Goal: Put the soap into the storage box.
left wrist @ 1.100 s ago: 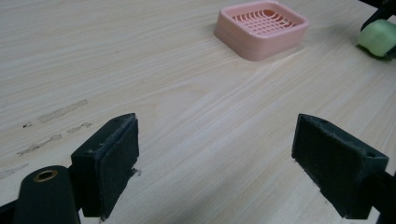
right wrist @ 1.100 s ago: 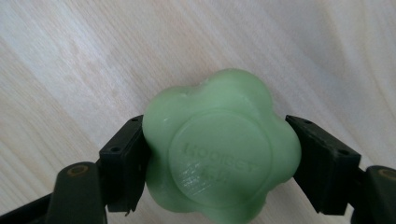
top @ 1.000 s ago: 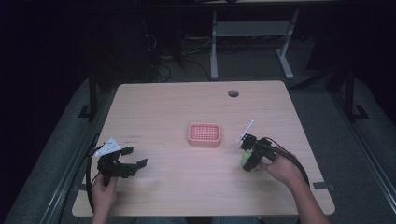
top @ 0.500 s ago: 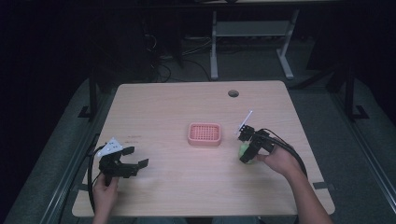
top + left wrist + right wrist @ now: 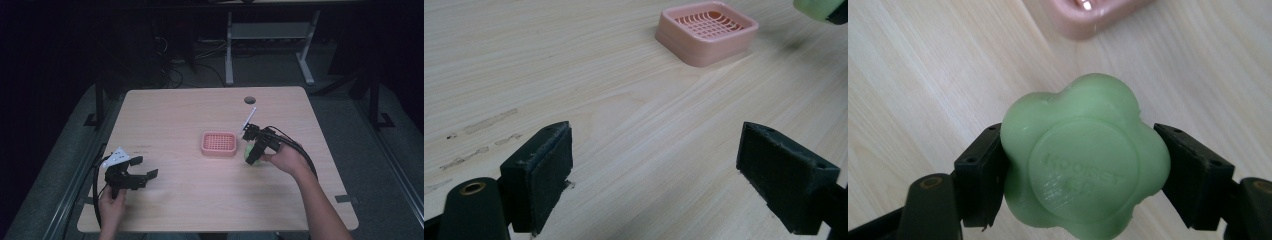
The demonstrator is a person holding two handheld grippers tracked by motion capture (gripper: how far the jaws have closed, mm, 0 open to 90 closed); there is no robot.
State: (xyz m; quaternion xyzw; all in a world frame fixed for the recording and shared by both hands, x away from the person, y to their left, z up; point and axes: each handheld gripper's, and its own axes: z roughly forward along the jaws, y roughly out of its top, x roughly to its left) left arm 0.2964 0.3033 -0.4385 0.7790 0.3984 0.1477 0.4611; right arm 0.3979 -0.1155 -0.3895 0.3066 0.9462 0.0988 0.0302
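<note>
While my right tongs sit clamped on the green flower-shaped soap, I hold it above the surface, just right of the pink soap dish. My left tongs rest wide apart, holding nothing, well clear of the dish.

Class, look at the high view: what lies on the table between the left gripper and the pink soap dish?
Nothing: between the left gripper and the pink soap dish the high view shows bare wooden table.
</note>
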